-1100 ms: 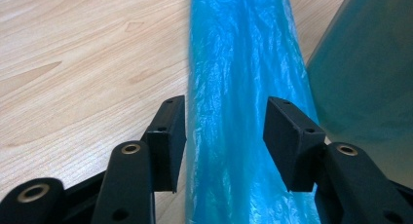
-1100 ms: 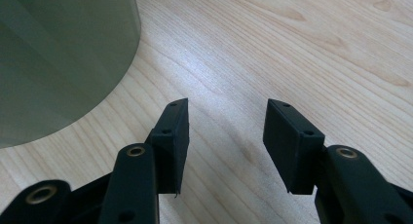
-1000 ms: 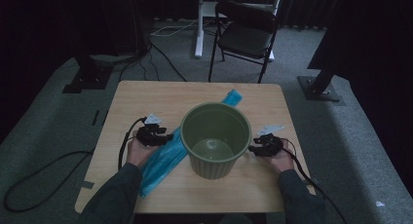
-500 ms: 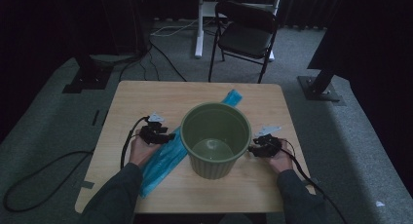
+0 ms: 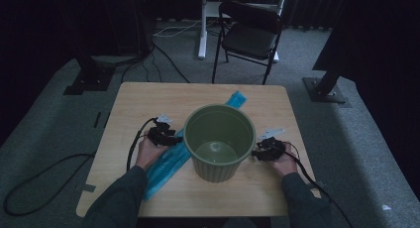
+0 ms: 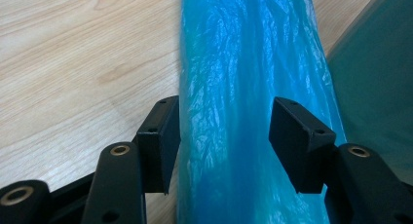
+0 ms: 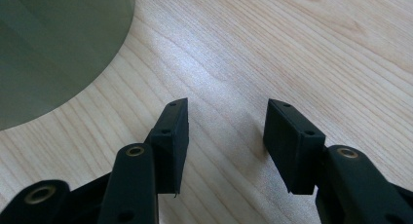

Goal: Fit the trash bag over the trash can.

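Left gripper [image 6: 224, 136] fingers released, straddling the blue plastic roll [image 6: 243, 87] at frame centre beside the green bin [image 5: 219, 139]; should drop squarely and clench mid-roll; right gripper [image 7: 226, 136] released over bare surface [image 7: 292, 48], should stay clear.

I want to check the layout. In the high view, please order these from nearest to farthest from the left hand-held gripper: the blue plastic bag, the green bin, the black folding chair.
From the left hand-held gripper:
1. Blue plastic bag: directly beneath its open jaws.
2. Green bin: beside it, at table centre.
3. Black folding chair: on the floor beyond the table's far edge.
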Action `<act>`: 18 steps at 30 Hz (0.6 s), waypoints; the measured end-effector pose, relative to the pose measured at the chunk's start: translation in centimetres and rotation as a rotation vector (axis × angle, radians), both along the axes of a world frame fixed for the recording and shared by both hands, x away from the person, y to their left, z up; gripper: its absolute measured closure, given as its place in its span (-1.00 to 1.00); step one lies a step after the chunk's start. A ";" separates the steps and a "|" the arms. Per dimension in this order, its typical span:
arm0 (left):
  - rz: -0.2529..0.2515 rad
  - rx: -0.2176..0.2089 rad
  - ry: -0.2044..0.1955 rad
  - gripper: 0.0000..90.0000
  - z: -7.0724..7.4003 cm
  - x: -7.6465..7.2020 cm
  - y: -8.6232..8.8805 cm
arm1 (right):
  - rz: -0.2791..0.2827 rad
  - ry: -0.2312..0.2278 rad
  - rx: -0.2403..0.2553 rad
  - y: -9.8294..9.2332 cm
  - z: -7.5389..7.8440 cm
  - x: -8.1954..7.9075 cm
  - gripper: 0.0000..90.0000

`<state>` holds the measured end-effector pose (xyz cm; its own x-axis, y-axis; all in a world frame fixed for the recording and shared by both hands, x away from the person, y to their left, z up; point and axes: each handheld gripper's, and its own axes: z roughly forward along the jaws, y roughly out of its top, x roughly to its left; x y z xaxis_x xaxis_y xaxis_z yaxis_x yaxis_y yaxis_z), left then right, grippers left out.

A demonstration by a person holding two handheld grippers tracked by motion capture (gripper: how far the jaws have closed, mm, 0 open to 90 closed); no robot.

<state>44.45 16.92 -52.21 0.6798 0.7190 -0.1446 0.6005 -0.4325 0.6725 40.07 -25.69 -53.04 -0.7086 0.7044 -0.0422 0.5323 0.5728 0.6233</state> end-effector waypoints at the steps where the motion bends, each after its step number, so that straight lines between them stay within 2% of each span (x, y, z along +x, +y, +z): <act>1: -0.002 0.008 0.004 0.01 -0.1 0.1 -0.1 | -0.001 0.001 0.001 0.0 0.0 0.0 0.14; 8: -0.014 0.051 0.020 0.08 -0.7 0.1 -0.9 | 0.003 0.001 -0.001 0.0 0.0 0.0 0.14; 11: -0.012 0.048 0.023 0.10 -0.7 0.0 -0.8 | 0.003 0.001 -0.002 0.0 0.0 0.0 0.14; 13: -0.008 0.052 0.011 0.12 -0.8 -0.2 -0.9 | 0.001 0.000 -0.007 0.1 0.0 -0.1 0.13; 15: -0.011 0.074 -0.003 0.13 -0.7 -0.4 -1.0 | 0.000 0.003 -0.006 0.1 0.0 -0.1 0.13; 18: -0.015 0.131 -0.037 0.20 -0.7 -0.7 -1.4 | 0.000 0.005 -0.002 0.1 0.0 -0.1 0.13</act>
<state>43.73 15.57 -52.91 0.6939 0.7196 -0.0250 0.5690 -0.5267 0.6315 39.99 -25.63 -53.01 -0.7085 0.7046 -0.0406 0.5354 0.5741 0.6195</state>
